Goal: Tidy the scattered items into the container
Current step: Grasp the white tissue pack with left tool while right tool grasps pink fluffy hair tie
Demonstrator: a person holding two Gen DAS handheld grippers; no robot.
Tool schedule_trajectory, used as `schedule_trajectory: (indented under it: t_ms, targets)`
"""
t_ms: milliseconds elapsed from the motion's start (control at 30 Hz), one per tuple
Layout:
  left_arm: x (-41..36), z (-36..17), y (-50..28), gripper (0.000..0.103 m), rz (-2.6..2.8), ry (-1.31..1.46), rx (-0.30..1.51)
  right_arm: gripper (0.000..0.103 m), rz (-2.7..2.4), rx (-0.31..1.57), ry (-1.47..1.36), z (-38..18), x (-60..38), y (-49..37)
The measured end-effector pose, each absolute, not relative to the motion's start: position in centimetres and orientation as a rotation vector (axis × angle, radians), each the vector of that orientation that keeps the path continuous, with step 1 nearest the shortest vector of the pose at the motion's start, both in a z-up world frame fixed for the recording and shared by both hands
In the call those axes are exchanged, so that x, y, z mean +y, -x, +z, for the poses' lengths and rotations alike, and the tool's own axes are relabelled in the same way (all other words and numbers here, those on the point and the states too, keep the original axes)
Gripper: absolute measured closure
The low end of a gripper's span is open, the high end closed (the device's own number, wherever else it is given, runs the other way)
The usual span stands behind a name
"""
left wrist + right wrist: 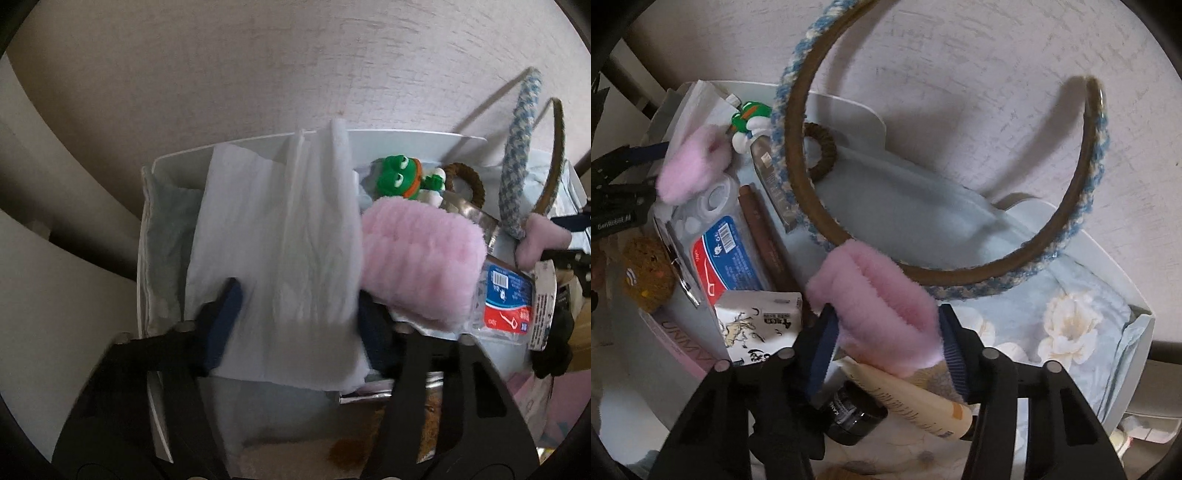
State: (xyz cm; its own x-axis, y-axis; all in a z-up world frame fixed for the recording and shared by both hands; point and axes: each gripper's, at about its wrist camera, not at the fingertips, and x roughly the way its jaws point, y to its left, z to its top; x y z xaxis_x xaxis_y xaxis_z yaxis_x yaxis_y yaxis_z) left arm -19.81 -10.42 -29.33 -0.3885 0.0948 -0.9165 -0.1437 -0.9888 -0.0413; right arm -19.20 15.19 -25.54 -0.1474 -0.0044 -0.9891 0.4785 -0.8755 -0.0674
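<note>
The left claw [291, 325] is clenched on a white tissue [280, 236], its blue pads pressing both edges, over the left end of the white container [406, 137]. The right claw [884, 345] grips the pink fluffy end [882, 306] of a blue-and-cream headband [1086, 206], which arches up over the container's right half and its pale floral lining [1067, 325]. Inside the container lie a green frog toy [399, 176], a brown hair tie [471, 181], a pink puff [421, 258] and a floss pick pack [508, 302]. A cream tube [916, 402] and a black jar [855, 417] sit beneath the right claw.
</note>
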Motion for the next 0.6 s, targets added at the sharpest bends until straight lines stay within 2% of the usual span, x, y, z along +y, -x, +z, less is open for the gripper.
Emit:
schedule_trajectory:
  t_ms: [33,100,200,267,367,600]
  targets:
    - [-10.4,-29.3,19.7,0.074,2.494,1.648,0.049,0.061,-2.093,0.534,-1.797,-25.3,15.2,19.1]
    - [-10.1,-29.2,19.6,0.078,2.496,1.645,0.053,0.065,-2.092,0.525,-1.800,-25.0,15.5,18.9]
    - [-9.9,-29.0,19.3,0.089,2.494,1.630,0.028,0.073,-2.098,0.472,-1.807,-24.4,16.3,18.8]
    - [-9.8,-28.5,18.9,0.091,2.505,1.607,0.022,0.081,-2.103,0.428,-1.807,-23.9,16.9,18.7]
    - [-9.8,-28.1,18.6,0.091,2.506,1.605,-0.006,0.084,-2.110,0.396,-1.793,-23.2,17.6,18.3]
    - [-10.2,-24.6,17.2,0.091,2.528,1.523,-0.137,0.085,-2.152,0.319,-1.763,-20.8,19.2,17.2]
